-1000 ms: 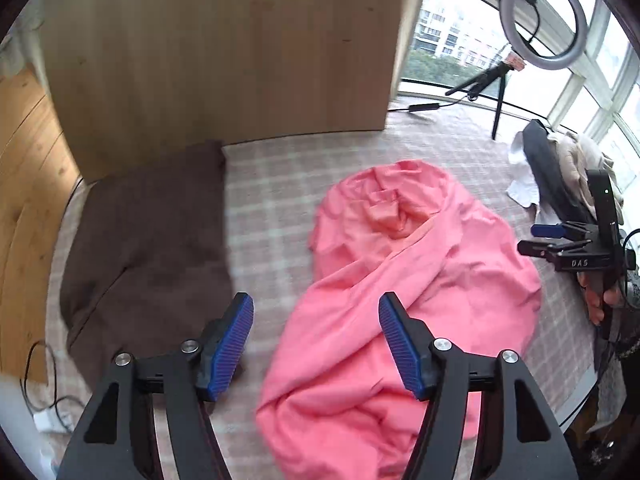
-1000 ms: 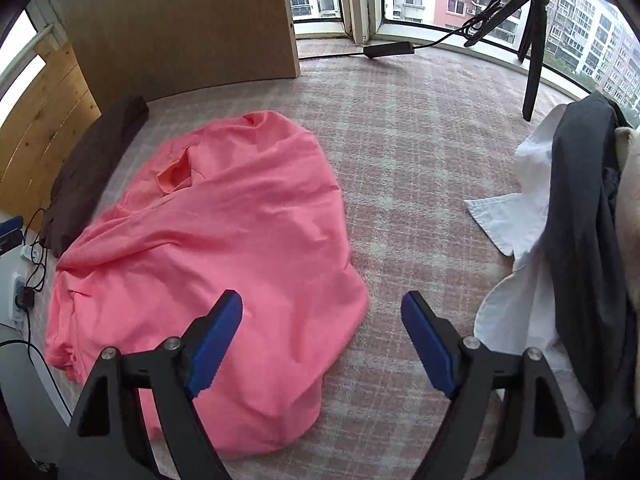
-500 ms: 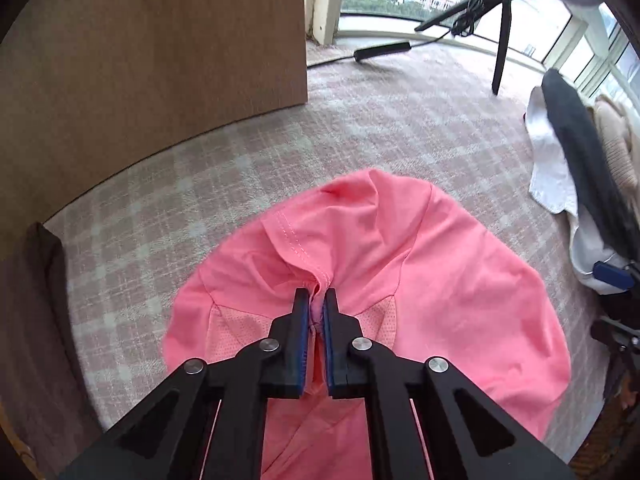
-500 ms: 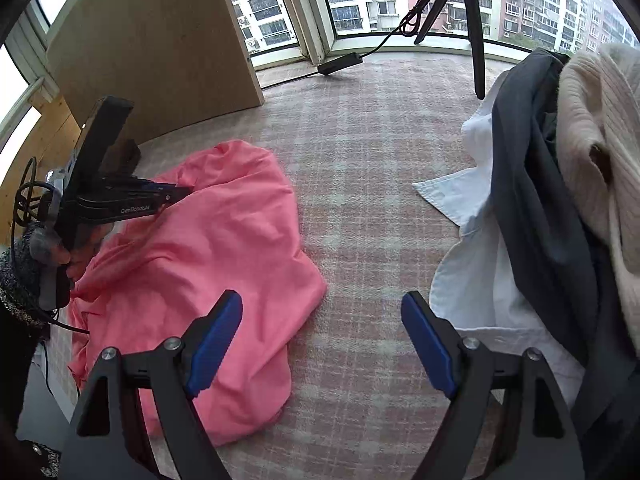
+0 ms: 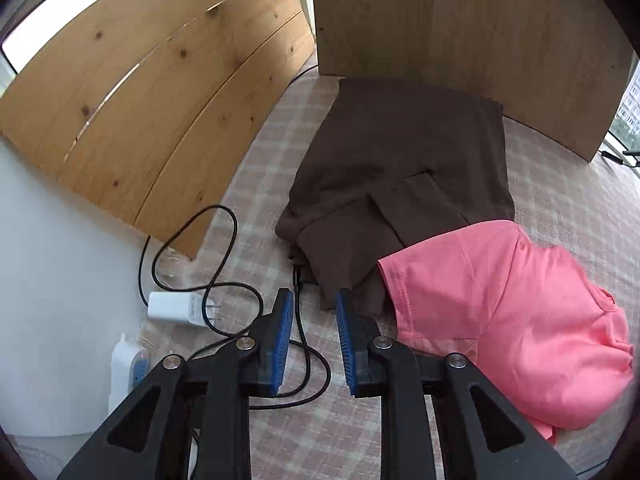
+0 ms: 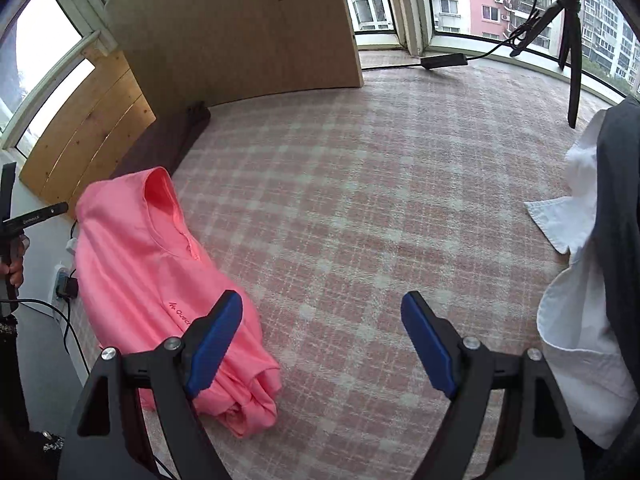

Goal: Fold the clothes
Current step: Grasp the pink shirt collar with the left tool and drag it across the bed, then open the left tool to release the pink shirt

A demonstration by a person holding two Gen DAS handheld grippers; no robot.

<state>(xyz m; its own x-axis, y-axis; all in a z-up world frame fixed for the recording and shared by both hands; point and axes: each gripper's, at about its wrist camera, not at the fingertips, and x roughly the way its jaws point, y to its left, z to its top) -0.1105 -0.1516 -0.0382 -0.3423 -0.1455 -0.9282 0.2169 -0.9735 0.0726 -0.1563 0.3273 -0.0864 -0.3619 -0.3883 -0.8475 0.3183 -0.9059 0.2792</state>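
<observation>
The pink shirt [image 5: 508,312] lies bunched on the plaid cover [image 6: 380,208], overlapping the brown garment [image 5: 400,172]. The left gripper [image 5: 311,340], narrowly parted and empty, sits just left of the shirt; the right gripper [image 6: 322,344], wide and empty, hovers over bare cover right of the shirt.

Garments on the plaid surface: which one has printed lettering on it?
The pink shirt, lying nearest the open right gripper. The brown garment, white shirt and dark grey garment show no print.
</observation>
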